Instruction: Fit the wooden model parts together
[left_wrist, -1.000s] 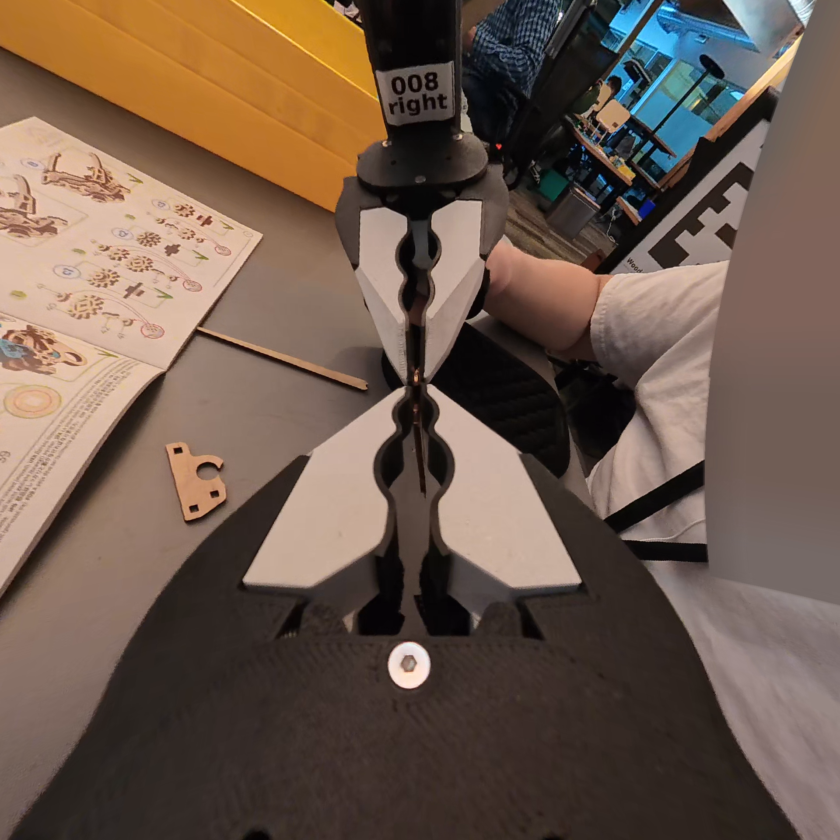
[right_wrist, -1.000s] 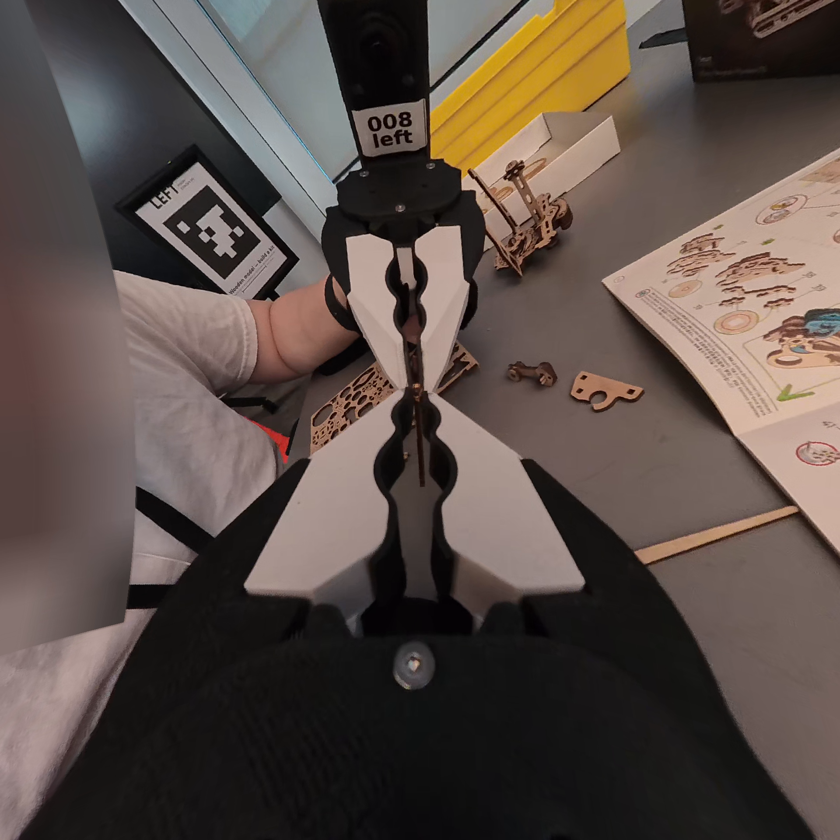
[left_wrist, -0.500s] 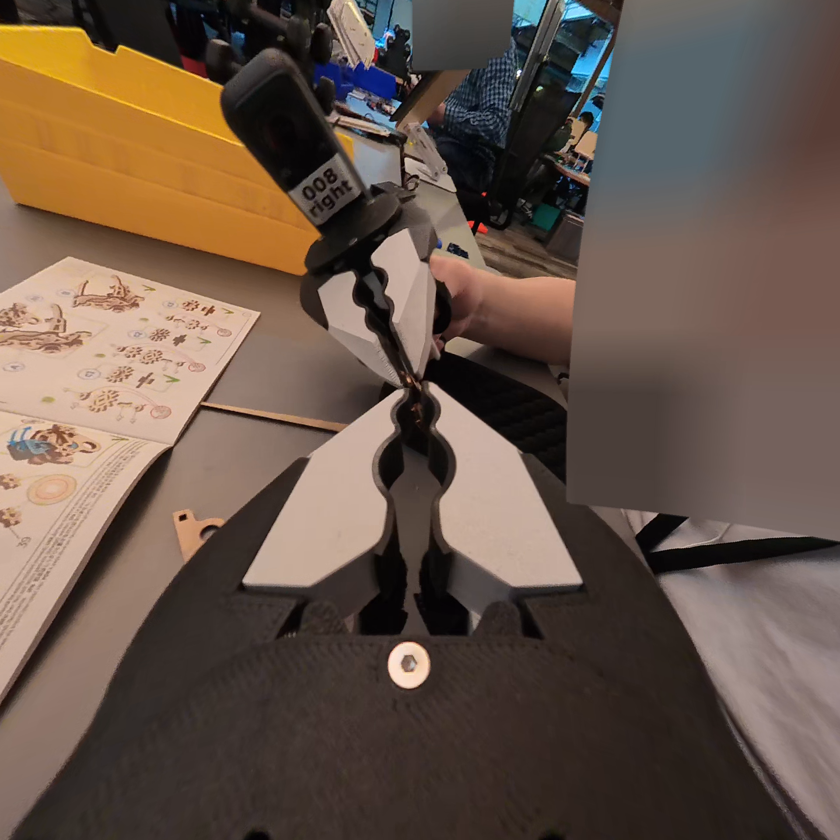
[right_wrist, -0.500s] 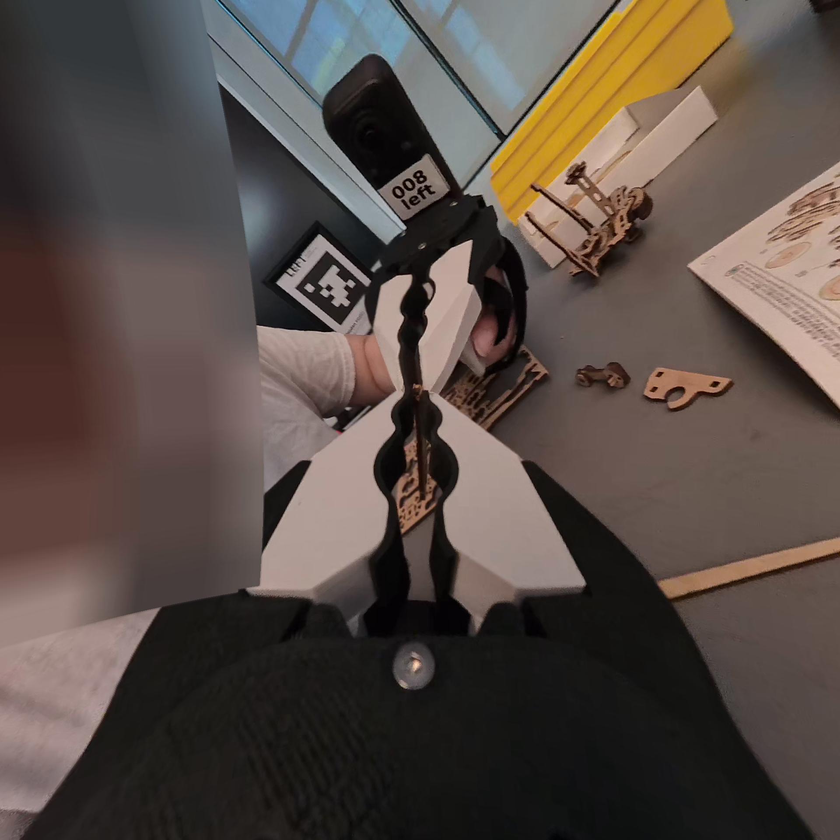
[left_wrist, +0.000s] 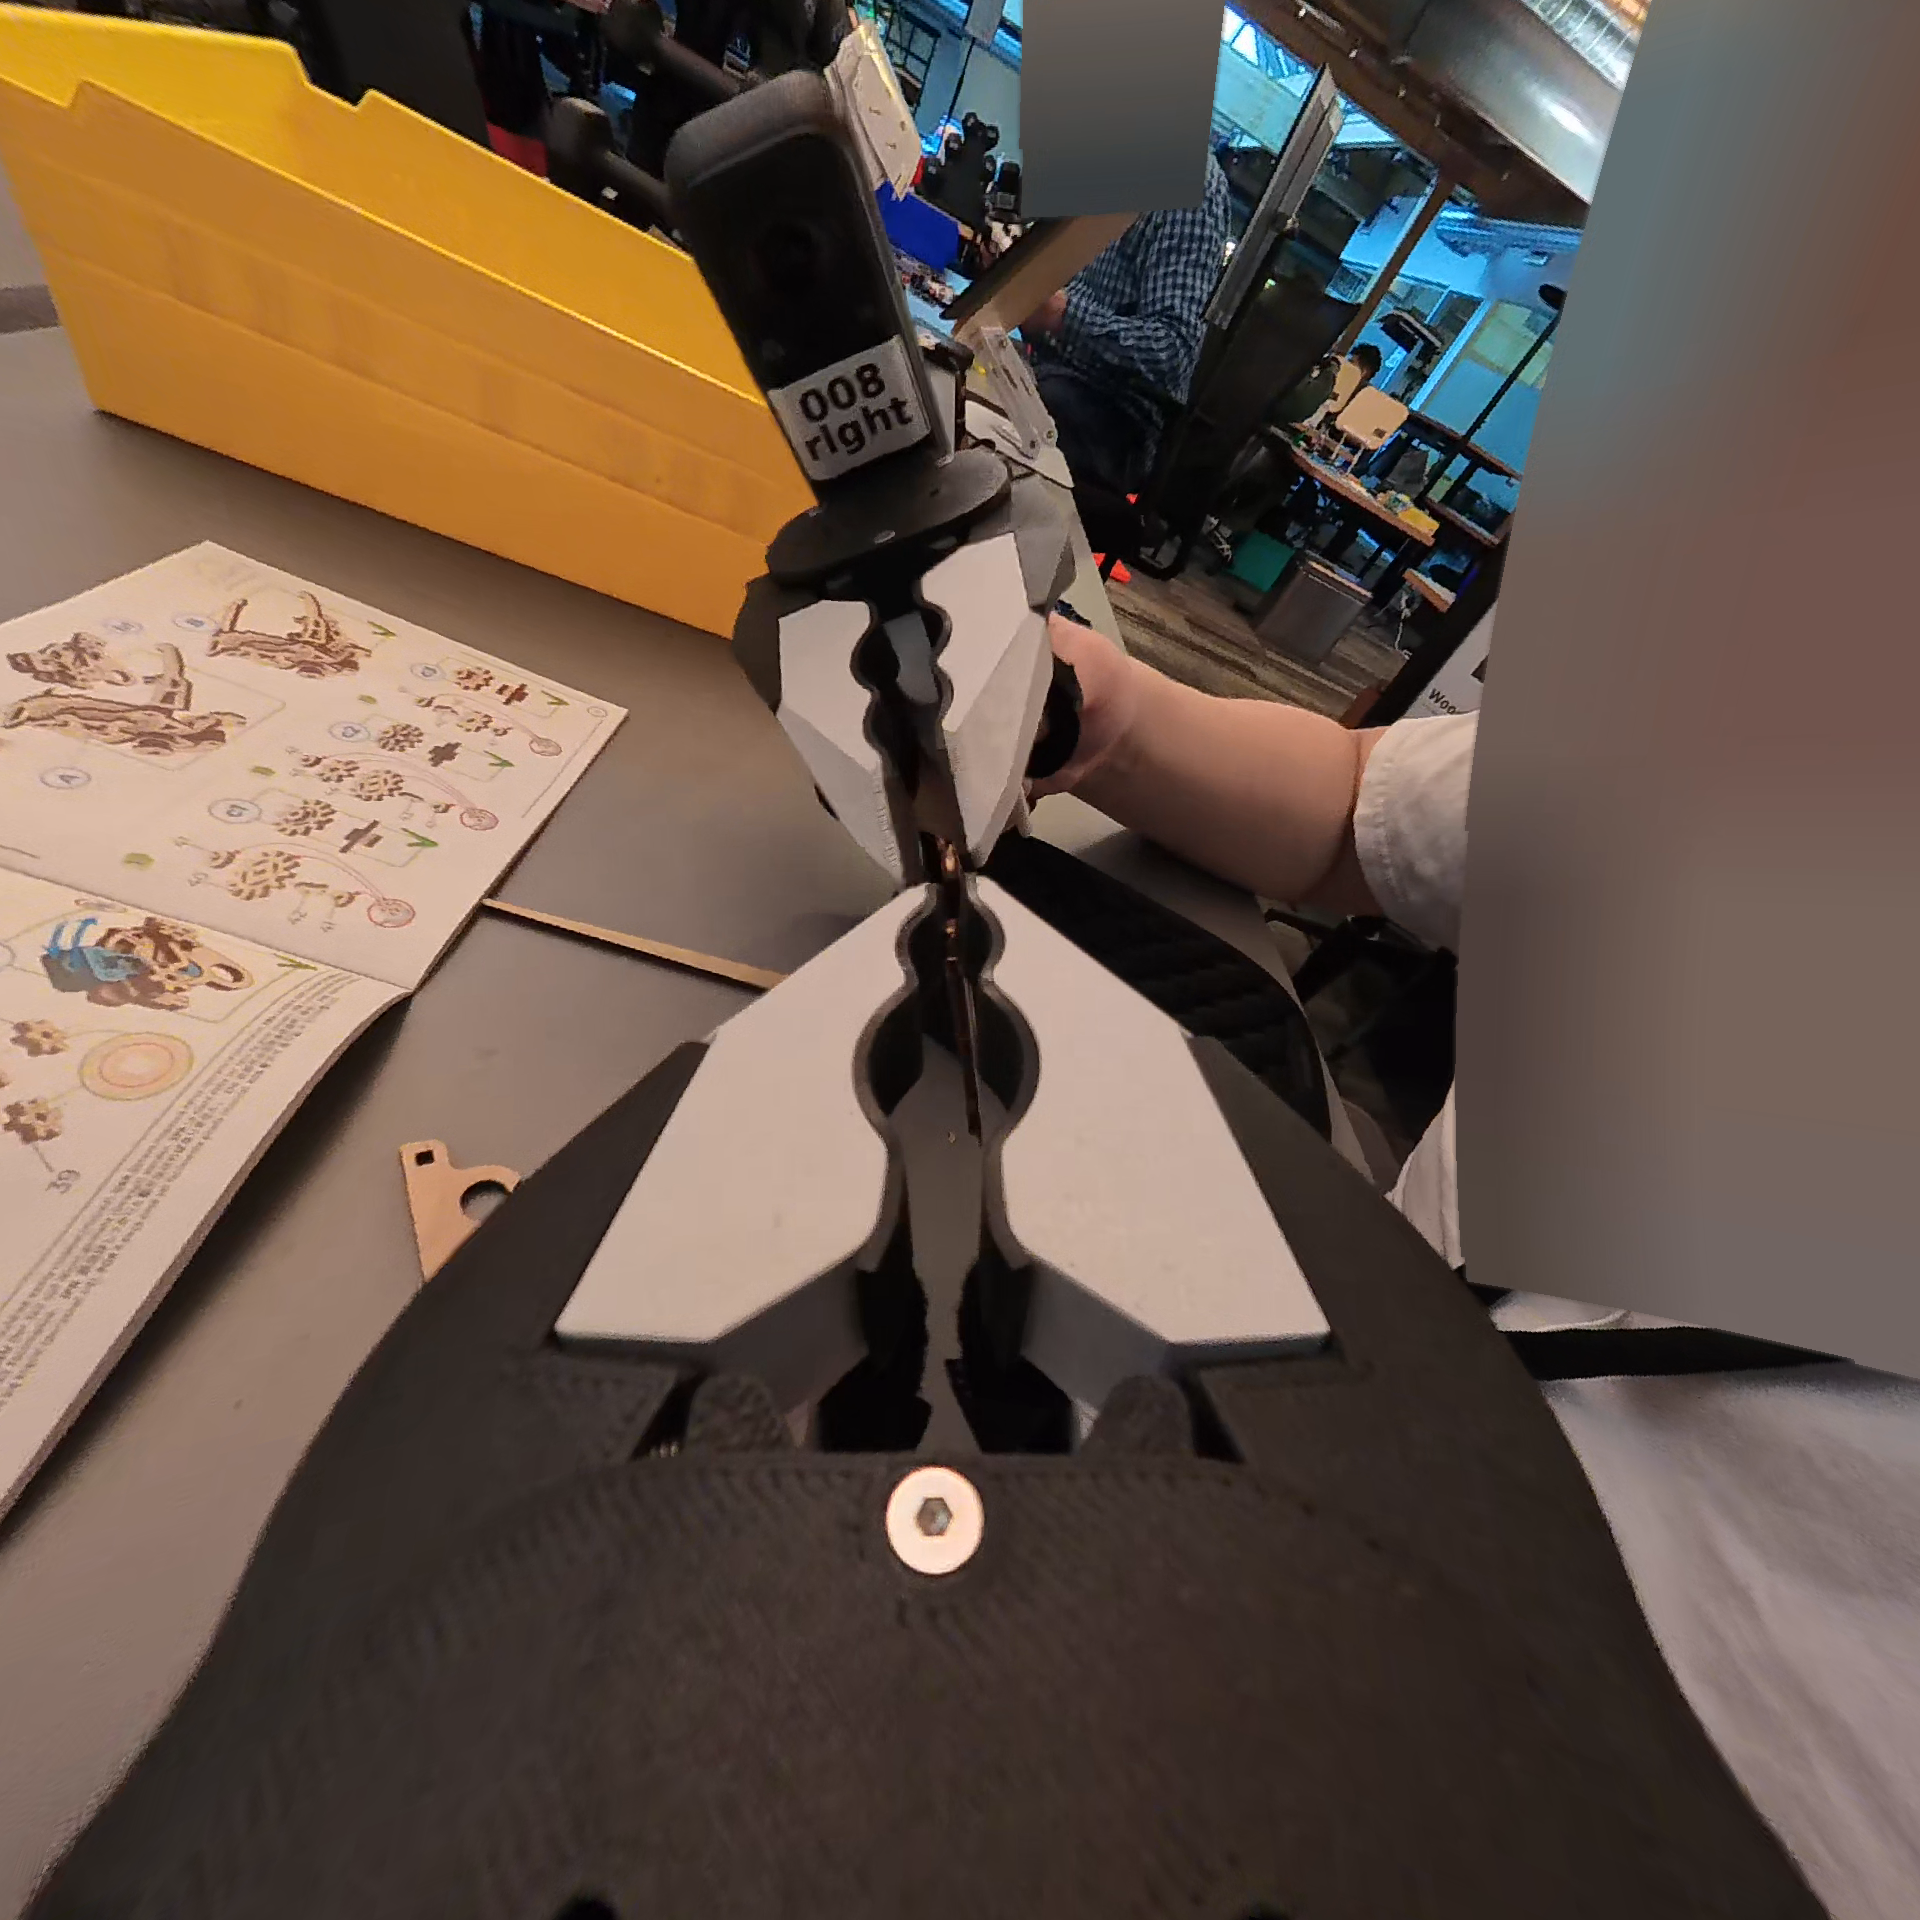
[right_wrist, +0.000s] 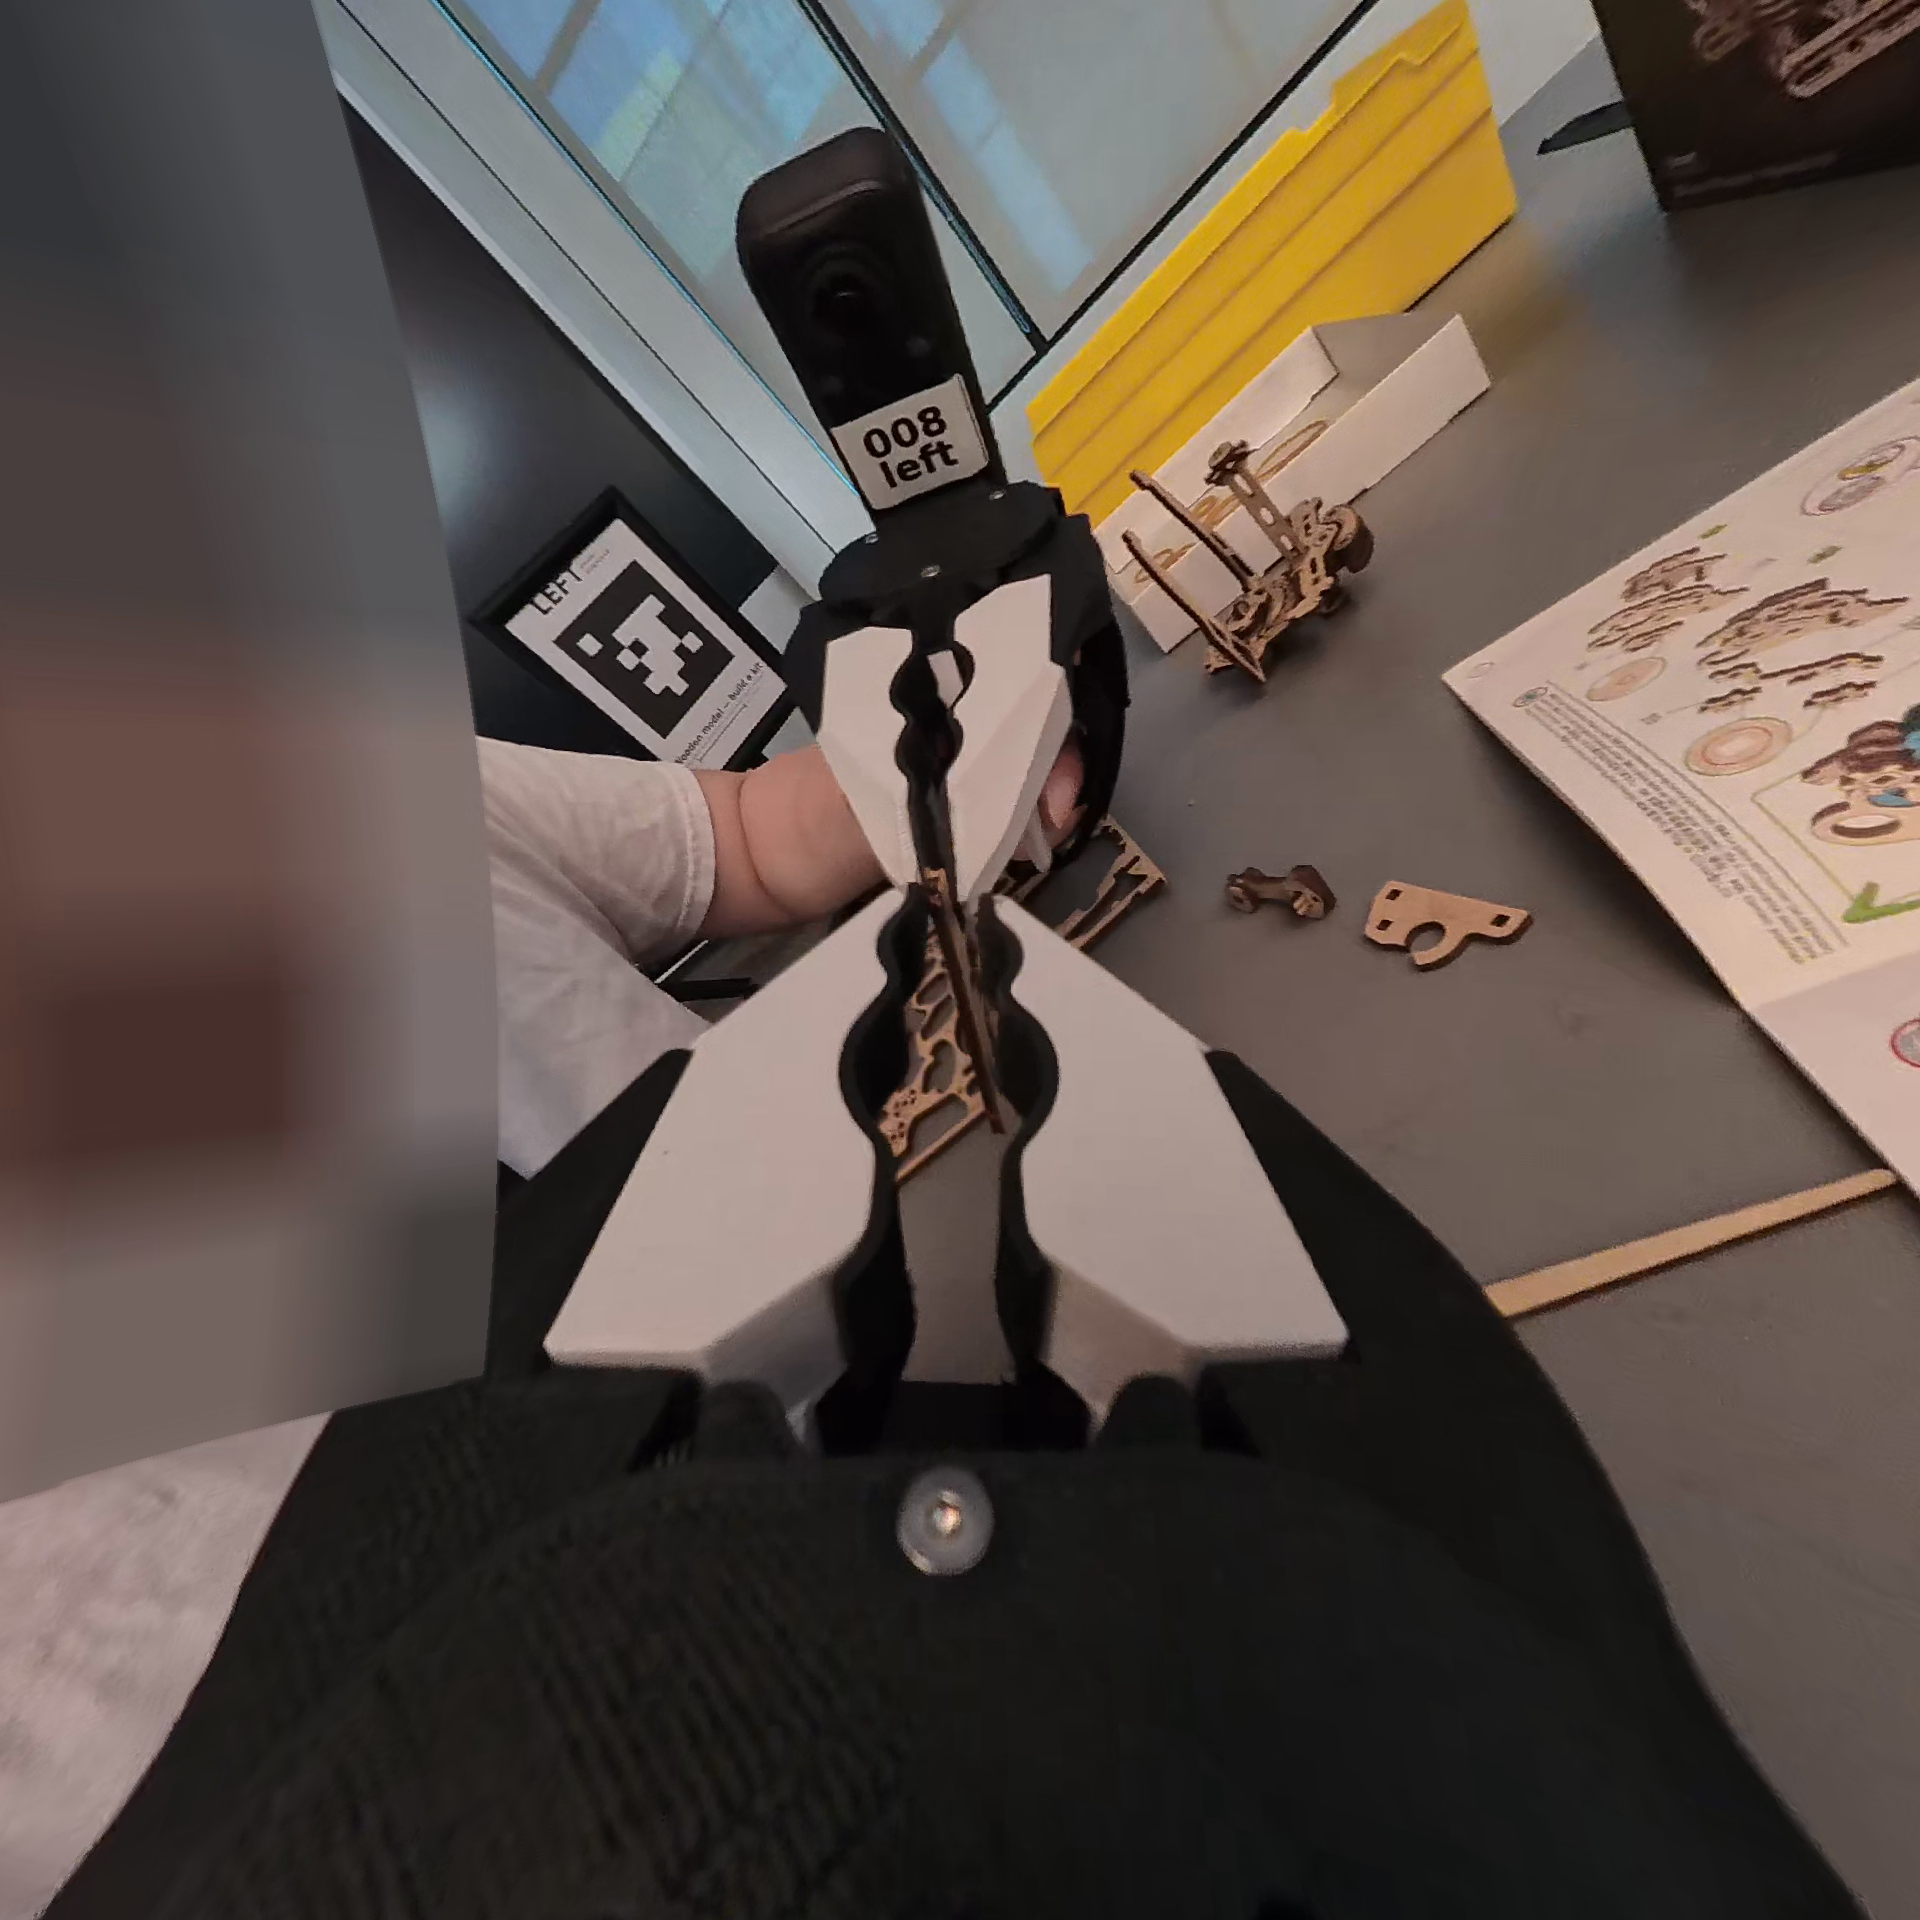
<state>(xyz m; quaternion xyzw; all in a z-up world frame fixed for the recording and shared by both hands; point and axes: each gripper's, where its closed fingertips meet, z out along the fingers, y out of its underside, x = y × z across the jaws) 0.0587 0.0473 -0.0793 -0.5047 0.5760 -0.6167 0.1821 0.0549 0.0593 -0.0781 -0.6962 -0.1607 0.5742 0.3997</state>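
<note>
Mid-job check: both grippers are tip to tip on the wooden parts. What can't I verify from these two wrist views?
- Joint between the parts: both views, hidden behind the touching tips of the left gripper and right gripper.
- Held part: seen edge-on, shape unreadable.
- Bracket: left view, half covered by the gripper body.
- Fretwork sheet: right view, mostly behind the fingers.
- Stick: cut off behind the manual.

Left wrist view: mounted behind the left gripper (left_wrist: 940, 904), looking forward and slightly down along its fingers, close on the tips, facing the right gripper (left_wrist: 920, 847) head-on with the yellow bin (left_wrist: 343, 343) beyond. Right wrist view: same placement behind the right gripper (right_wrist: 951, 909), aimed the opposite way at the left gripper (right_wrist: 940, 883). Shared by both: the meeting fingertips, grey table (right_wrist: 1558, 1091), instruction booklet (left_wrist: 208, 831) and loose wooden plate (right_wrist: 1439, 925).
</note>
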